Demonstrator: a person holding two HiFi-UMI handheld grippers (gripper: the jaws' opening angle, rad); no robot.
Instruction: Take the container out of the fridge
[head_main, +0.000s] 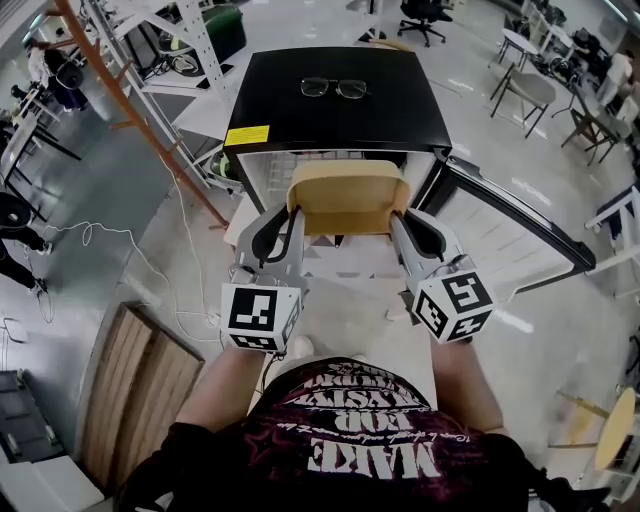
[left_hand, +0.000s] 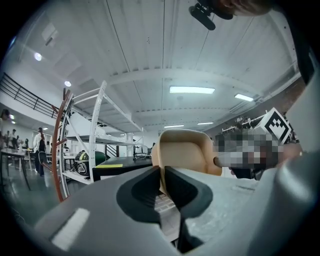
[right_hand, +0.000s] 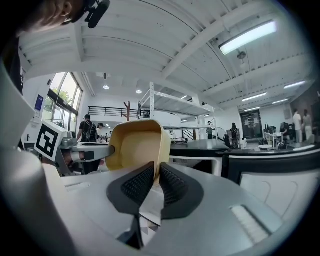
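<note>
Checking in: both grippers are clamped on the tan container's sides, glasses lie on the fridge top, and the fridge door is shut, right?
Not quite: the fridge door stands open, swung to the right, as the head view shows. The rest holds: the left gripper and right gripper each clamp a side of the tan container, and the glasses lie on the fridge top.

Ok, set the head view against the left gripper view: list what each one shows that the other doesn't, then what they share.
Head view only: the fridge door swung open at the right, and the wooden board on the floor at the left. Left gripper view only: the left gripper with its jaws shut on the container wall, and the ceiling light overhead. Both: the beige container and the black fridge top.
</note>
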